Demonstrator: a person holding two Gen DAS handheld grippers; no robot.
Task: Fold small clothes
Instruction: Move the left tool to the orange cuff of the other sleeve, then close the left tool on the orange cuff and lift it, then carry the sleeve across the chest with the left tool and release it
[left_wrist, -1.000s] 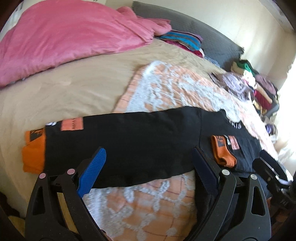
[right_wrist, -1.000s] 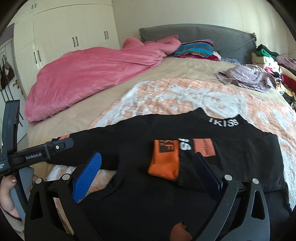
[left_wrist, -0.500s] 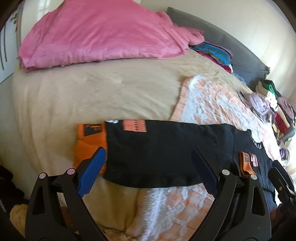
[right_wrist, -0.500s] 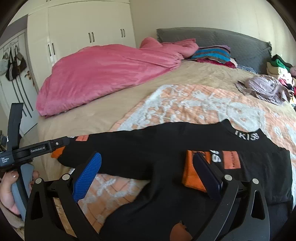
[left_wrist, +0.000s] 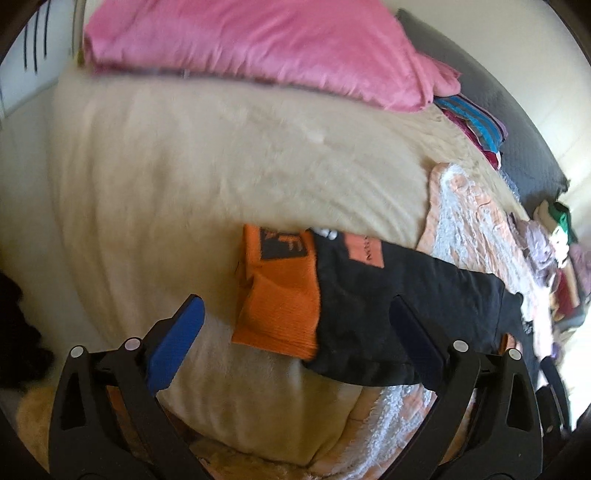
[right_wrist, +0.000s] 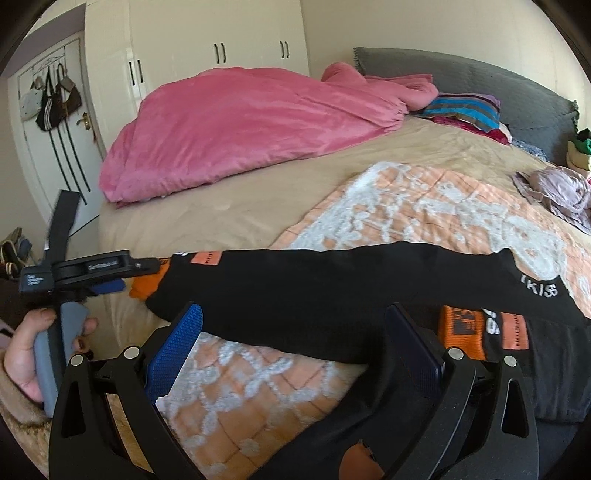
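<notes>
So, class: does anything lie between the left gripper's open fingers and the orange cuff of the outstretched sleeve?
Nothing visible does. The left gripper is open just short of the orange cuff, with only bare bedcover between.

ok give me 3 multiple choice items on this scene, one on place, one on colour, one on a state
1. Where does the outstretched sleeve's cuff lie?
A. on the beige cover
B. on the pink duvet
C. on the grey headboard

2. What colour is that cuff?
A. white
B. orange
C. blue

3. How does the left gripper stand?
A. shut on the cuff
B. shut on nothing
C. open

Key:
1. A, the cuff rests on the beige cover, past the edge of the peach blanket.
2. B, it is orange against the black top.
3. C, its fingers stand wide apart, pressing on nothing.
</notes>
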